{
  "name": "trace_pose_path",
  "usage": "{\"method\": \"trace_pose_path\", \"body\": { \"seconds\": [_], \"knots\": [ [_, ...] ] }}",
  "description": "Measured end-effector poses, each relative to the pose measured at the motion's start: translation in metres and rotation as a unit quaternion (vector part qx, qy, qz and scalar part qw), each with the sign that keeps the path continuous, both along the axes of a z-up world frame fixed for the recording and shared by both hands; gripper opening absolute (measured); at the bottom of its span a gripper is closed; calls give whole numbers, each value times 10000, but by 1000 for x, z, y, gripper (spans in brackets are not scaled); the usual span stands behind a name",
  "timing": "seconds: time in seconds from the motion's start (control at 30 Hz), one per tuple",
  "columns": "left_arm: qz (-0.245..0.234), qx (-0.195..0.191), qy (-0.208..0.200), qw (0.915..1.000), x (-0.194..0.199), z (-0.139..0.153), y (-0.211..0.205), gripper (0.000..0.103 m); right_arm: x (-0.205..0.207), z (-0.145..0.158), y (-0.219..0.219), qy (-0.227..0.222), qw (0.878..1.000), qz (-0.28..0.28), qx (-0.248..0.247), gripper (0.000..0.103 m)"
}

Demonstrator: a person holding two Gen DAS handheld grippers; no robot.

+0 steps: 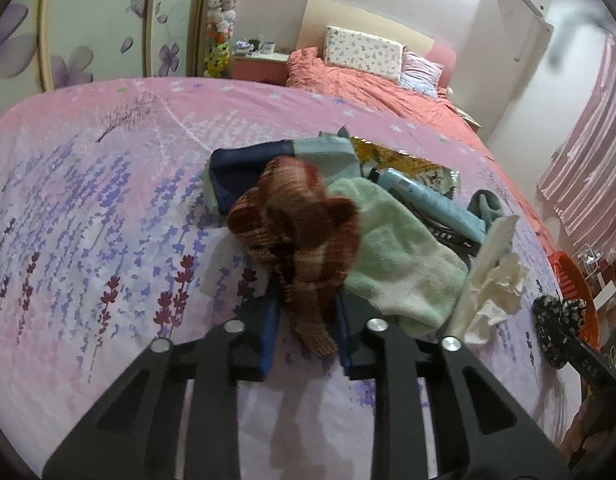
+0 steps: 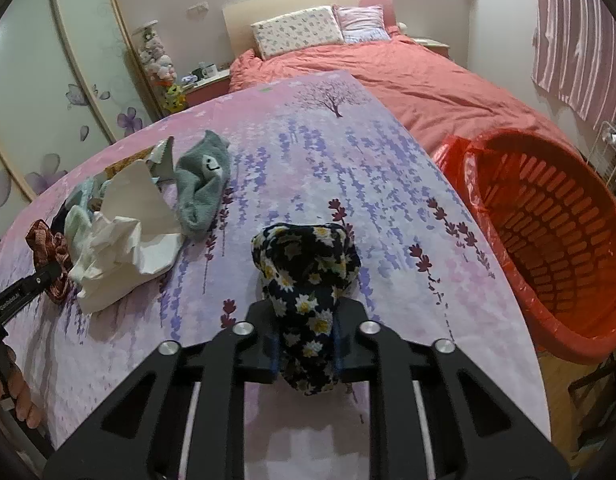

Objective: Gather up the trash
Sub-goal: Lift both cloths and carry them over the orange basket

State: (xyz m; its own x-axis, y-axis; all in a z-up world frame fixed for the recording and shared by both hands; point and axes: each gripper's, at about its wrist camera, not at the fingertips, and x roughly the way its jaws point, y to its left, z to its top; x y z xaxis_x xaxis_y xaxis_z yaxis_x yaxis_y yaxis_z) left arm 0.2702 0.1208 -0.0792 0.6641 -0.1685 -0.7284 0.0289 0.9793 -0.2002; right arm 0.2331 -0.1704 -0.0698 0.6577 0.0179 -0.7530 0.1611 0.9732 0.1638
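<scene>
My left gripper (image 1: pixel 306 328) is shut on a red-brown checked scrunchie (image 1: pixel 296 224), held just above the pink flowered cloth (image 1: pixel 88 200). It also shows at the left of the right wrist view (image 2: pixel 48 248). My right gripper (image 2: pixel 306 340) is shut on a dark floral scrunchie (image 2: pixel 308 268), also seen at the right edge of the left wrist view (image 1: pixel 559 320). A pile lies beyond the left gripper: a pale green sock (image 1: pixel 399 256), crumpled white tissue (image 1: pixel 495 280), a blue tube (image 1: pixel 431 200), a gold wrapper (image 1: pixel 391 156) and a navy-teal cloth (image 1: pixel 268 164).
An orange laundry basket (image 2: pixel 547 216) with a red liner stands right of the table. A grey sock with a smiley face (image 2: pixel 204 184) lies beside the white tissue (image 2: pixel 124 236). A bed with a coral cover (image 2: pixel 407 80) is behind, a wardrobe (image 2: pixel 48 100) on the left.
</scene>
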Motion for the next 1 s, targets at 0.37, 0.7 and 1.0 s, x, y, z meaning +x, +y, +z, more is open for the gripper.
{"method": "trace_pose_path", "body": {
  "seconds": [0.37, 0.7, 1.0],
  "knots": [
    [-212, 197, -371, 9989, -27, 38, -3, 16, -26, 37, -4, -488, 9988, 68, 2, 12],
    [-667, 186, -828, 9942, -54, 89, -42, 16, -47, 74, -26, -877, 9961, -17, 120, 12],
    [-1419, 22, -1059, 9842, -73, 117, -110, 16, -67, 99, -55, -1217, 9921, -244, 152, 12]
  ]
}}
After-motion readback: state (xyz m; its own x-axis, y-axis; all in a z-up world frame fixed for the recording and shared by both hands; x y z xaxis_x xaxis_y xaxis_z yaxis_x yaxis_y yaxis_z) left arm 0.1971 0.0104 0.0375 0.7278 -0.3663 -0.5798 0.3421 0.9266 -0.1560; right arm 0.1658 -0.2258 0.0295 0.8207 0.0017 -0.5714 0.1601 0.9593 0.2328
